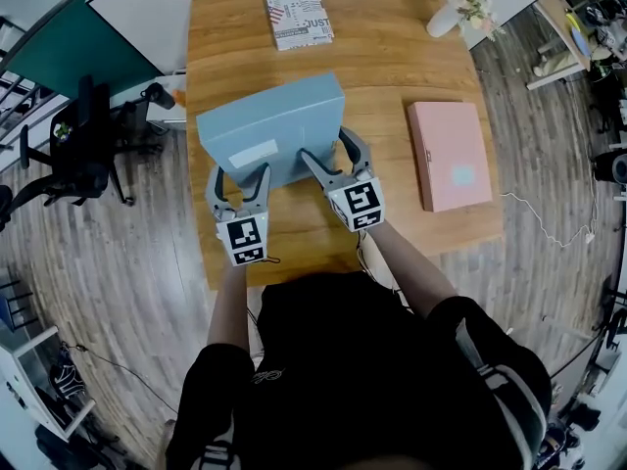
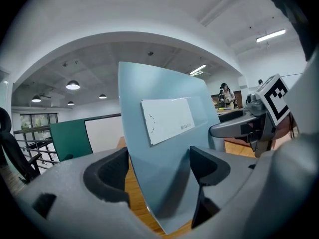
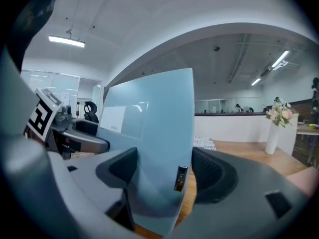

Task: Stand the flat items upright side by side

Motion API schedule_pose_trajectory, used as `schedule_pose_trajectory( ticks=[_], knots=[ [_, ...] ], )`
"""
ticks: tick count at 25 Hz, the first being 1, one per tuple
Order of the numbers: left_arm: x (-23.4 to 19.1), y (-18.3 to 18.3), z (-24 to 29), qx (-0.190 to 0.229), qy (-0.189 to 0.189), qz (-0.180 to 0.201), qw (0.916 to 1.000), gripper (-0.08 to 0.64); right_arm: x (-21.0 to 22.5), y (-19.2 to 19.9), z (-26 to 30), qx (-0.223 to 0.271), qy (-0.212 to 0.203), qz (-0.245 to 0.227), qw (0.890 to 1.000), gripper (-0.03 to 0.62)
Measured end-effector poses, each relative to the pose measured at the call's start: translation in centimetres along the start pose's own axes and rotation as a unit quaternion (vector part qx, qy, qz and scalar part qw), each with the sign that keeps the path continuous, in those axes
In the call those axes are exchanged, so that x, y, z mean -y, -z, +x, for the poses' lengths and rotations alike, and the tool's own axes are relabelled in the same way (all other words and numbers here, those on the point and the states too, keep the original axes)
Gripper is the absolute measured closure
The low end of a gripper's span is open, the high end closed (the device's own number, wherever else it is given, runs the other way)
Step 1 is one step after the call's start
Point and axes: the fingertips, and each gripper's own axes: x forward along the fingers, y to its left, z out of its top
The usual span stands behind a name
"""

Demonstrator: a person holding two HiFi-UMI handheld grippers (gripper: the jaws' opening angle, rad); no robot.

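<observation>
A flat blue-grey case (image 1: 274,125) is sitting tipped up, face towards you, over the middle of the wooden bench (image 1: 392,67). You are gripping its two near corners, with the left tongs (image 1: 240,179) and the right tongs (image 1: 331,153) each clamping across its thickness. You are probably raising this first item, so next bring it fully vertical and steady it. A pink case (image 1: 449,155) and a patterned book (image 1: 298,16) are lying flat, well apart.

The desk (image 1: 392,67) was light wood, grained, with a soft sheen. The blue folder (image 1: 274,125) looked smooth and matt, its label (image 2: 167,119) papery. Pads (image 2: 107,176) on the left hand-held gripper (image 1: 241,176) were black foam.
</observation>
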Motion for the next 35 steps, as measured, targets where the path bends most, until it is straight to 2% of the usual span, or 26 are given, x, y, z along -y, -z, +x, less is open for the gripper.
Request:
schedule_pose_trajectory(
  ticks=[6,10,15,18,21,24,28,32,35],
  knots=[
    [1.3,0.5,-2.1,-0.005,-0.013,0.017,0.9998,0.169,-1.0,0.7,-2.2,0.004,-0.001,-0.011,1.000,0.258],
    [2.1,0.9,-3.7,-0.007,-0.008,0.028,0.9996,0.175,-1.6,1.2,-3.7,0.003,0.001,-0.018,1.000,0.253],
    [2.7,1.3,-4.5,-0.010,-0.010,0.023,0.9996,0.175,-2.0,1.2,-4.4,0.006,-0.001,-0.020,1.000,0.252],
    [2.8,1.4,-4.6,-0.011,0.001,0.027,0.9996,0.175,-1.8,1.5,-4.4,0.004,-0.003,-0.022,1.000,0.244],
    [2.7,0.9,-5.0,0.003,0.043,0.026,0.9987,0.169,-1.6,1.5,-4.3,-0.002,-0.007,-0.021,1.000,0.244],
    [1.9,0.7,-6.2,0.017,0.118,0.019,0.9927,0.156,-1.7,1.5,-4.2,-0.009,-0.020,-0.019,1.000,0.245],
    [0.1,1.7,-6.2,-0.025,0.202,0.052,0.9776,0.129,-1.6,1.6,-4.4,-0.019,-0.045,-0.025,0.999,0.253],
    [0.2,0.0,-4.5,-0.028,0.271,0.087,0.9581,0.114,-1.7,1.7,-4.4,-0.032,-0.065,-0.036,0.997,0.256],
    [1.6,-0.4,-3.6,-0.032,0.311,0.093,0.9453,0.113,-1.5,1.8,-4.2,-0.043,-0.074,-0.046,0.995,0.259]
  ],
)
